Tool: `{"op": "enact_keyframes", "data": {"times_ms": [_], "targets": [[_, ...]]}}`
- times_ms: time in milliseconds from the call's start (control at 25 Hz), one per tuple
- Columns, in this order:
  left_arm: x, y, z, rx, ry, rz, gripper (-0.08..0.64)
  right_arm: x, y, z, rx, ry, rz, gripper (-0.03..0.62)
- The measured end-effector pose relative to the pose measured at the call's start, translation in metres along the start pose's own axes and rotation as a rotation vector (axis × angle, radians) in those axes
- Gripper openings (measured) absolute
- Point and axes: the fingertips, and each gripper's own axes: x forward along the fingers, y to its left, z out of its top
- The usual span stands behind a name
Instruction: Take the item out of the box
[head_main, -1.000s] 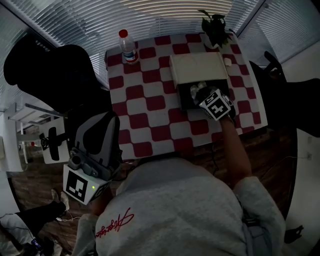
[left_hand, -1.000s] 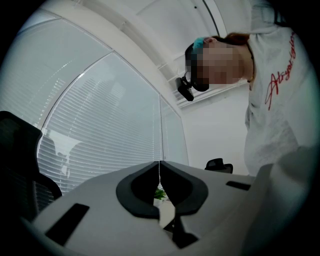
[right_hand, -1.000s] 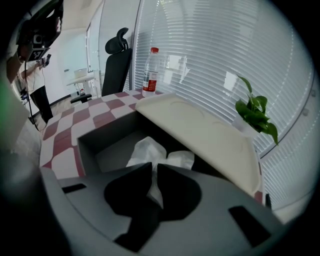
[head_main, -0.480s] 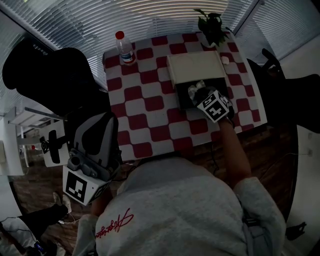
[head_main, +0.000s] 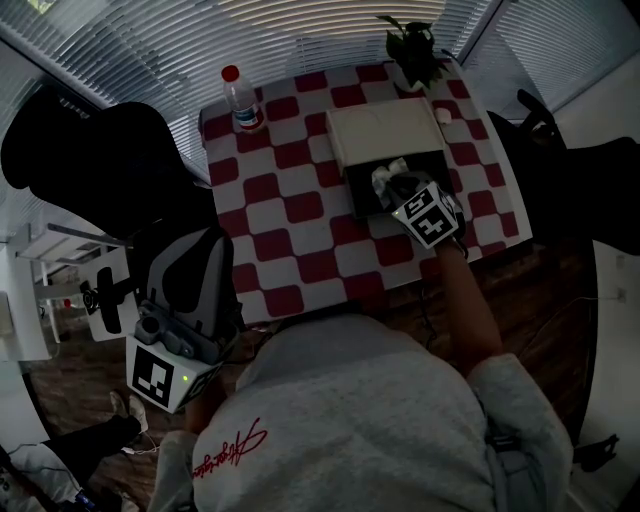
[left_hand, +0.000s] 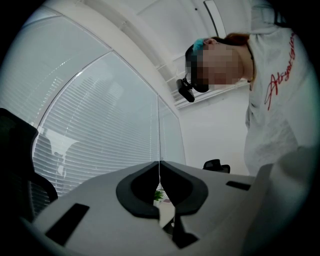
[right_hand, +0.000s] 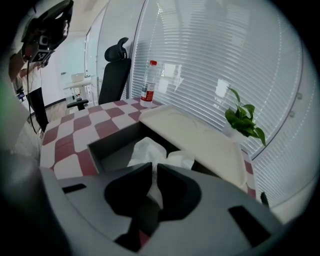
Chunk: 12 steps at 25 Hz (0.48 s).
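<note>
My left fingers (left_hand: 135, 187) are pressed together, empty, off the surface's (head_main: 290, 215) near-left corner. My right fingers (right_hand: 125, 190) pinch the crumpled white paper (right_hand: 147, 150) inside the dark box (right_hand: 115, 137) near the far-right corner. The paper stretches away from them toward the cream lid (right_hand: 195, 137). A bottle (right_hand: 148, 82) stands far left, a plant (right_hand: 242, 120) far right.

Dim corner room. Red-and-white checked surface (head_main: 300, 230) as reference: closed white slat blinds (head_main: 300, 30) over windows beyond it and to its right. Black office chair (head_main: 90, 150) left of it, another dark chair (head_main: 535, 110) right. Brown wood floor (head_main: 60, 370) near-left. Plain white wall (left_hand: 215, 130).
</note>
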Motion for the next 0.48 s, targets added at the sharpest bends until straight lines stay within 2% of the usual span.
{"op": "enact_keyframes", "data": {"times_ms": [240, 480], "targets": [[0.0017, -0.0019, 0.0, -0.004, 0.004, -0.013, 0.017, -0.0046, -0.0034, 0.0024, 0.067, -0.055, -0.011, 0.04], [0.006, -0.0021, 0.0047, -0.005, -0.034, -0.029, 0.017, -0.0114, -0.0043, 0.0048, 0.122, -0.11, -0.026, 0.04]]}}
